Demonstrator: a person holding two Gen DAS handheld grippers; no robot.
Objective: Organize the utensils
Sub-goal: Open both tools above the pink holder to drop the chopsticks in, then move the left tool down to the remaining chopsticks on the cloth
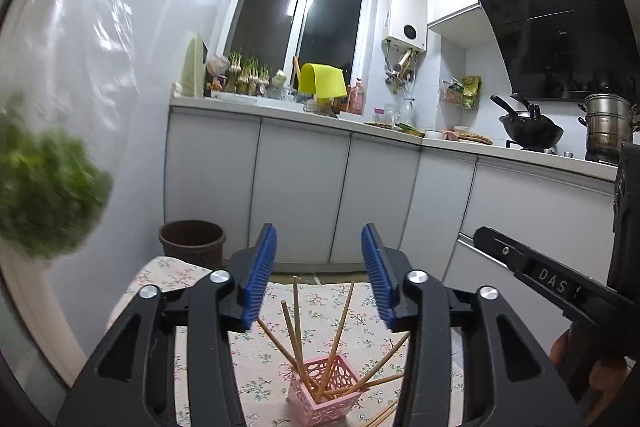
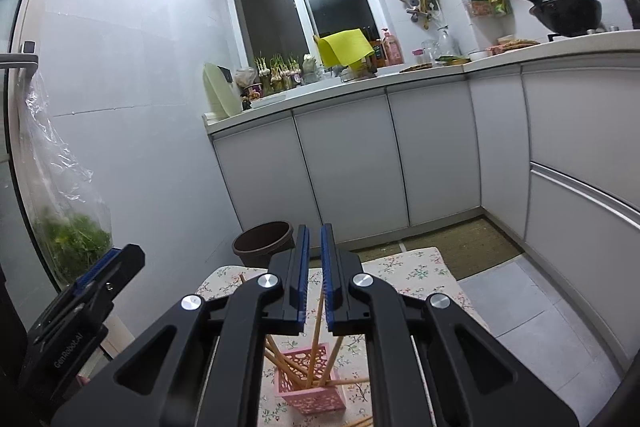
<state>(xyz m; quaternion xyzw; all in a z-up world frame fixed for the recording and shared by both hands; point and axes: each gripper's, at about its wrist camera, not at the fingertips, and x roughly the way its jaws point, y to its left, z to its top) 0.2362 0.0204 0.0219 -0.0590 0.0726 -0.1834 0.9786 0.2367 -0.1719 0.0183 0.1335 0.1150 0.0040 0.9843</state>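
A: What does the left wrist view show that the right doesn't?

B: A steel stockpot (image 1: 608, 125) on the stove, and loose chopsticks (image 1: 382, 415) on the floral tablecloth (image 1: 264, 359). The right view alone shows the grey floor tiles (image 2: 520, 307).

A: Containers?

B: The pink perforated plastic holder (image 1: 322, 393) holds several wooden chopsticks (image 1: 297, 323); a brown bucket (image 2: 262, 241) stands behind.

A: Jaws?

B: Left gripper (image 1: 319, 259) spread, empty. Right gripper (image 2: 314, 259) nearly together, a narrow gap, pinching nothing.

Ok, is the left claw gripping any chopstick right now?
No. The left claw stands open above the pink holder, and the chopsticks rise between its blue pads without touching them.
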